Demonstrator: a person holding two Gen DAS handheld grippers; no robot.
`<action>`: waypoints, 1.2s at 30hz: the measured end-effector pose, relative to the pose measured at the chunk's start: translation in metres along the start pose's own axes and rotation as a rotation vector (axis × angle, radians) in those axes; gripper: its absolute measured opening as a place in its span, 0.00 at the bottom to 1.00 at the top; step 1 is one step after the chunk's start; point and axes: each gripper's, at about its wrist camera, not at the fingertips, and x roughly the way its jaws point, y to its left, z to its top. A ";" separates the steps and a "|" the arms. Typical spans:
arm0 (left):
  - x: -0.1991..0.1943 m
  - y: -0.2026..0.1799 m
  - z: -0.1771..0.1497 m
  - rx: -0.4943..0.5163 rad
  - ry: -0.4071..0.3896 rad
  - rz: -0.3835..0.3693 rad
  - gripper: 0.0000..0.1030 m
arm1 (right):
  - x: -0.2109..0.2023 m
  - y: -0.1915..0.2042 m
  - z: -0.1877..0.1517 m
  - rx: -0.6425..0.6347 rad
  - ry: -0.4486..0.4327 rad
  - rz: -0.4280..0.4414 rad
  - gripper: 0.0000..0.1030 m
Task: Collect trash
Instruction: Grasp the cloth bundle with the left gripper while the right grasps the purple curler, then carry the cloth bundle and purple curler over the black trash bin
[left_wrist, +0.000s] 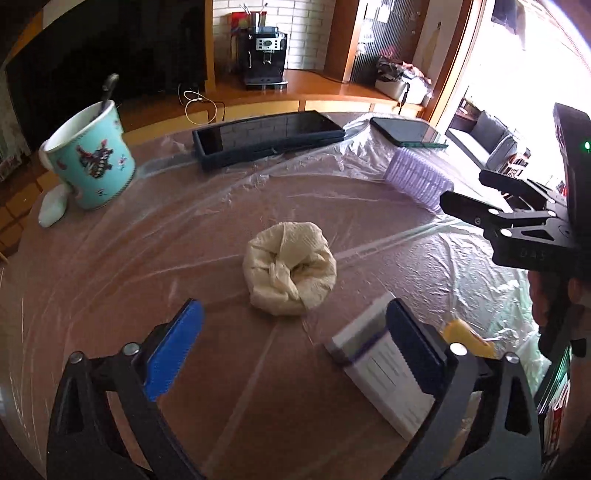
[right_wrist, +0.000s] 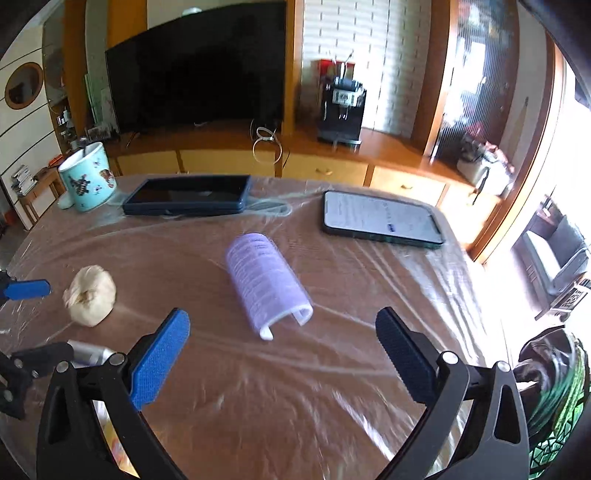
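Left wrist view: we see the left gripper (left_wrist: 293, 334) jaws wide apart, empty, crumpled napkin (left_wrist: 290, 267) on the desk (left_wrist: 110, 277) just ahead between them. Right wrist view: we see the right gripper (right_wrist: 282, 341) jaws spread, empty, curled purple paper (right_wrist: 266, 282) lying ahead, napkin far left.

Your daylight pours in from the right, blowing the bright doorway (left_wrist: 517, 74) out to pure white in both views. The clear crinkled plastic sheet over the table (right_wrist: 369, 280) throws glare streaks everywhere. The big black TV screen (right_wrist: 195, 66) stays a dark blob. The right wrist view is smeared with motion blur (worst near the bottom), and fisheye bending curves every edge.
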 end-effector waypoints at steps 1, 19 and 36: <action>0.004 -0.001 0.002 0.006 0.008 0.005 0.91 | 0.004 0.002 0.002 -0.008 0.006 -0.001 0.96; 0.020 0.001 0.015 0.071 -0.018 0.048 0.50 | 0.032 0.008 0.010 0.013 0.067 0.046 0.42; 0.003 0.009 0.010 -0.008 -0.029 0.000 0.50 | -0.017 0.020 -0.017 0.012 0.040 0.132 0.42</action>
